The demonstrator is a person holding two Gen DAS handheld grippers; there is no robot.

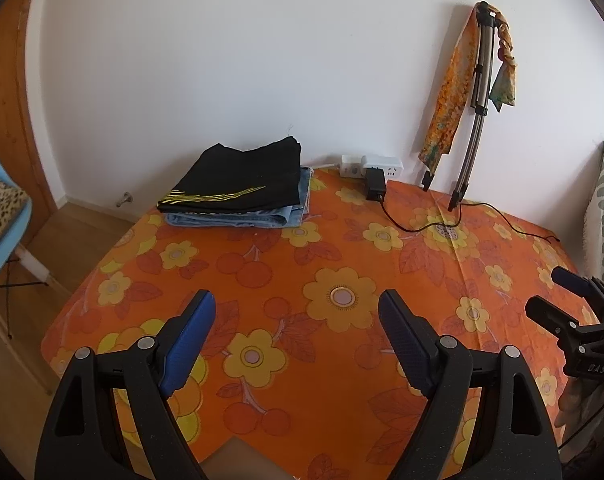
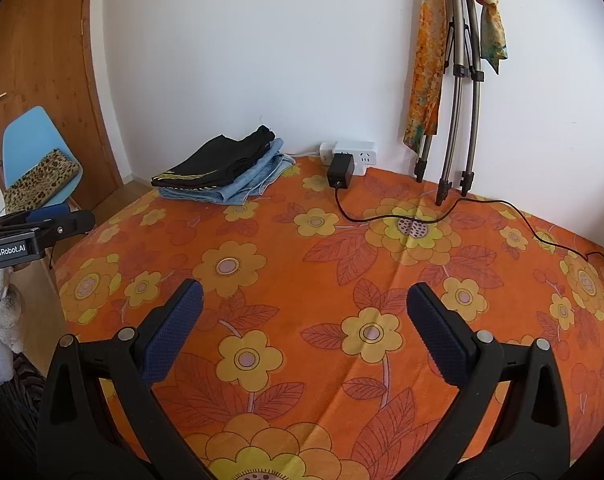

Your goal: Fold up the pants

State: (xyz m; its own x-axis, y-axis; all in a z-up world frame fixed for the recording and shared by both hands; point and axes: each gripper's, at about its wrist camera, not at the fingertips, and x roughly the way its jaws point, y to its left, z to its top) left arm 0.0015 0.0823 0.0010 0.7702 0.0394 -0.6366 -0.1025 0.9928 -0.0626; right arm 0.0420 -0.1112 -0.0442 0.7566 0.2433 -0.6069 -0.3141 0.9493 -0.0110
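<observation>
Folded black pants with yellow stripes (image 1: 238, 184) (image 2: 218, 162) lie on top of folded light-blue jeans (image 1: 262, 216) (image 2: 254, 184) at the far left corner of the table, against the wall. My left gripper (image 1: 298, 304) hovers open over the orange flowered cloth (image 1: 341, 240), far short of the stack, with nothing between its blue pads. My right gripper (image 2: 302, 296) also stands open and empty above the cloth (image 2: 341, 260). In the left wrist view the right gripper (image 1: 557, 292) shows at the right edge.
A white power strip (image 1: 371, 166) (image 2: 347, 152) with a black adapter (image 2: 340, 176) and its cable (image 2: 481, 208) lies along the wall. A folded tripod (image 1: 475, 112) (image 2: 457, 80) draped with scarves leans at the back right. A blue chair (image 2: 38, 152) stands left of the table.
</observation>
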